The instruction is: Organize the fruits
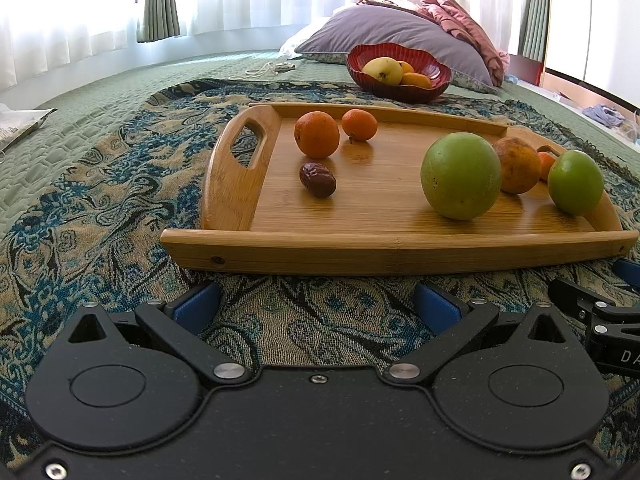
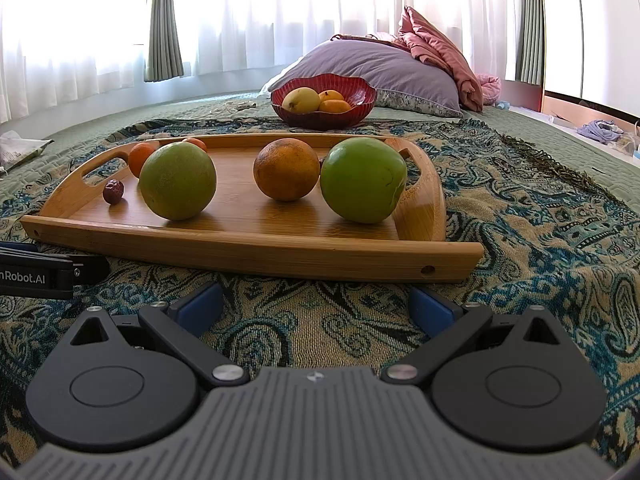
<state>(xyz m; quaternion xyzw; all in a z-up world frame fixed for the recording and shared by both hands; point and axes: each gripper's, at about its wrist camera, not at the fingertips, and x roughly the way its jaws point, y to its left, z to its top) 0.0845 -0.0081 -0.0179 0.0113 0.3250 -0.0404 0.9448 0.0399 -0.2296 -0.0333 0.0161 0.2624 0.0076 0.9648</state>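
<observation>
Fruits are sitting loose on a wooden tray that's lying on a patterned throw over the bed, and I'm watching both feeds from my end. On the tray's left side I'm seeing an orange, a smaller orange one just beside it, and a dark date a bit nearer to me. Toward the right there's a big green fruit, a mottled orange behind it, and a second green fruit close to the tray's right handle. I can't tell whether those three are touching each other.

Behind the tray a red bowl is holding a yellow fruit and a couple of orange ones, with a purple pillow behind that.

My left gripper is hovering low over the throw, just short of the tray's near rim, jaws spread wide with nothing between them. My right gripper is doing the same thing further right, also spread wide and holding nothing. Each one is peeking into the edge of the other's view.
</observation>
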